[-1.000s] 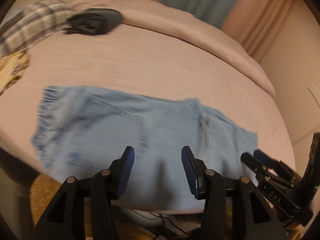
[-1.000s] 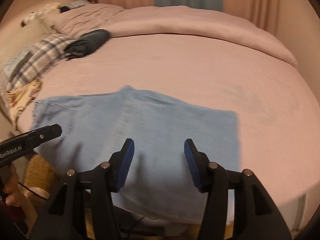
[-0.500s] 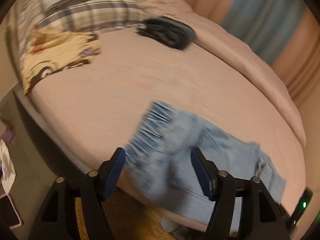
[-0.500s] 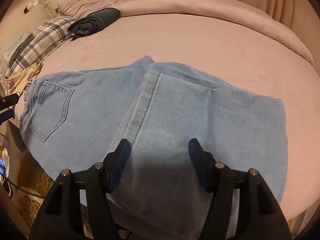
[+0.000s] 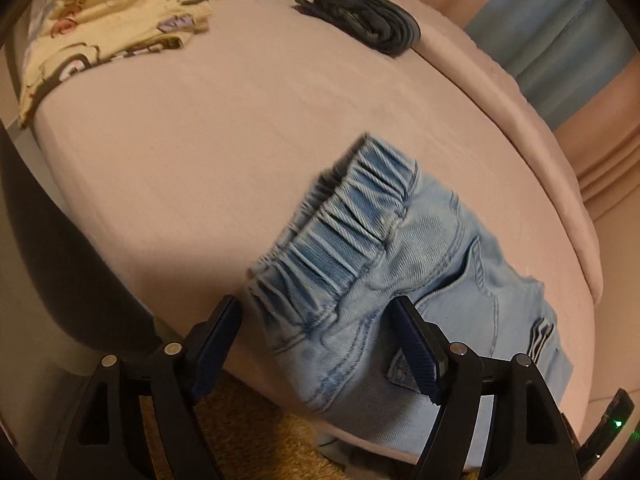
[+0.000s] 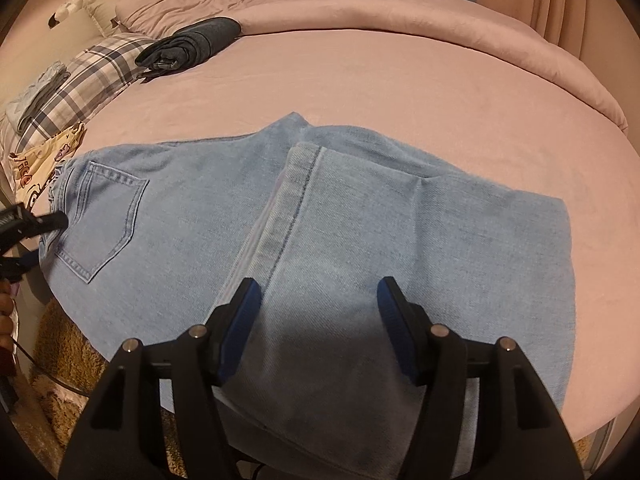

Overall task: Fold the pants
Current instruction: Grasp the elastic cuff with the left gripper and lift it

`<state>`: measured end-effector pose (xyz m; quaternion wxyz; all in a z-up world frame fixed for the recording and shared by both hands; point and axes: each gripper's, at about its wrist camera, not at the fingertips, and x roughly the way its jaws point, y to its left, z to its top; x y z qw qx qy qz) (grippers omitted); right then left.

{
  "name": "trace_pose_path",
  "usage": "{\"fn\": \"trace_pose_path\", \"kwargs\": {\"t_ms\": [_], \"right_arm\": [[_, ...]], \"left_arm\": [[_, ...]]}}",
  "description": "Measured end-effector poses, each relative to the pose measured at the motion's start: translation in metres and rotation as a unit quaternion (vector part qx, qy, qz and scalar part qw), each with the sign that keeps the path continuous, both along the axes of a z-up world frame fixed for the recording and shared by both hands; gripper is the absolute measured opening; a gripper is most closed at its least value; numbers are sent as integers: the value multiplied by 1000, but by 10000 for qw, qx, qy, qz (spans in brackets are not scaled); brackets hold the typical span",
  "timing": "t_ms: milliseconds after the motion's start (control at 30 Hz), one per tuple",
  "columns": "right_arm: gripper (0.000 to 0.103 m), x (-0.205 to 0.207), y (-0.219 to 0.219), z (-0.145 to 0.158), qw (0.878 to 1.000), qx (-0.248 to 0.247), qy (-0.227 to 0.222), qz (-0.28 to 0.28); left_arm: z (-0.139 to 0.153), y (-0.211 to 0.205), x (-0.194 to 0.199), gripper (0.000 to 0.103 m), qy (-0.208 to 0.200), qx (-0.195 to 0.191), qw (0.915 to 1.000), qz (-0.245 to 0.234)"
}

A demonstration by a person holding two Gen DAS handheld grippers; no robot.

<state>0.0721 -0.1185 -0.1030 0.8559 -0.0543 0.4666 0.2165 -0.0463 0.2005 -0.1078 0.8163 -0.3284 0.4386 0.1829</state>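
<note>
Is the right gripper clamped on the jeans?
No. The right gripper hangs open over the jeans, with the folded leg lying flat below its pads.

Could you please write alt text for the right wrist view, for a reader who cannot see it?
Light blue jeans lie on a pink bed, legs folded back over the seat, with the open right gripper above the folded part. The left gripper is at the waistband; dark folded pants lie farther back.
</note>
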Motion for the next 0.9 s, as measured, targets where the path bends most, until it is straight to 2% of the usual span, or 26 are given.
{"fn": "trace_pose_path", "kwargs": {"t_ms": [233, 267, 300, 433, 500, 633, 900], "right_arm": [[62, 0, 1, -1, 10000, 1, -14, -4], [62, 0, 0, -1, 10000, 1, -18, -4], [62, 0, 0, -1, 10000, 1, -25, -7], [62, 1, 0, -1, 10000, 5, -45, -18], [62, 2, -1, -1, 10000, 20, -40, -13], [62, 1, -2, 0, 10000, 58, -49, -11], [62, 0, -10, 5, 9994, 313, 76, -86]], "left_arm": [[-3, -3, 0, 78, -139, 85, 9999, 52], [-3, -5, 0, 74, -128, 127, 9998, 62], [-3, -7, 0, 62, -133, 150, 9998, 24], [4, -12, -2, 44, -152, 19, 9998, 117], [15, -13, -9, 32, -265, -51, 9995, 161], [60, -31, -19, 28, -896, 141, 9958, -101], [110, -81, -18, 22, -1588, 252, 9827, -916]]}}
